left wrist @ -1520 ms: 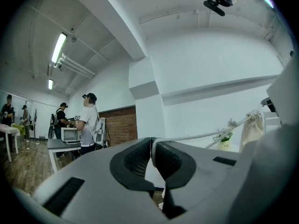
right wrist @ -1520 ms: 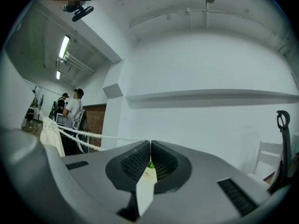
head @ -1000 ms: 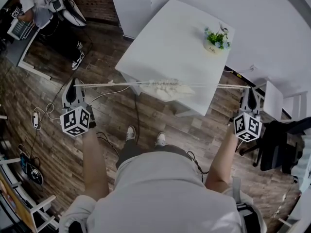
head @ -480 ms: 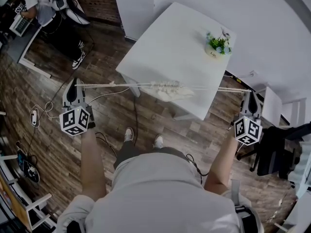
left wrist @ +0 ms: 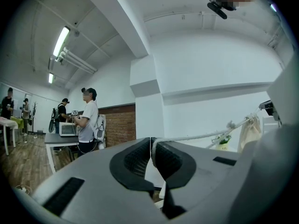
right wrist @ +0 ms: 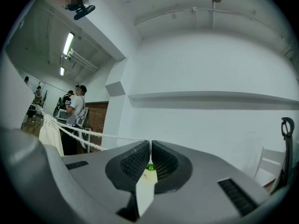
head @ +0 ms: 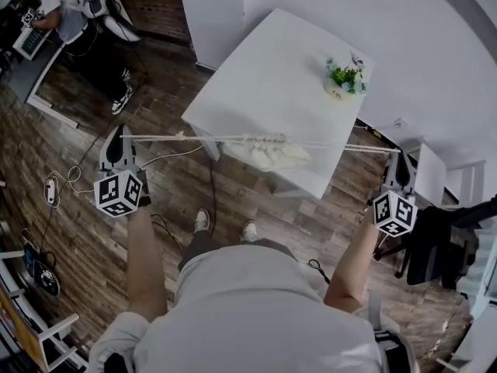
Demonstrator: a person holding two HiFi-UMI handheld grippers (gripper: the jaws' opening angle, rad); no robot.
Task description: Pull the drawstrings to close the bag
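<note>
Holding one tool in each hand, we enter the items as follows.

- Left tool (head: 120,140): jaws pressed together on the left drawstring (head: 178,137), which enters the pinch from the bag's side.
- Right tool (head: 394,155): jaws likewise closed, on the right drawstring (head: 349,147). Two strands lead to it in the right gripper view.
- Bag (head: 272,152): cream cloth, mouth gathered tight. It hangs about midway on the taut, near-level line between our two tools, over the near edge of the counter (head: 264,61). We cannot tell whether it touches the counter.
- Potted plant (head: 344,78): upright on the counter, well beyond the bag.
- Floor (head: 70,231): dark wood planks, with cables (head: 74,176) lying to our left.
</note>
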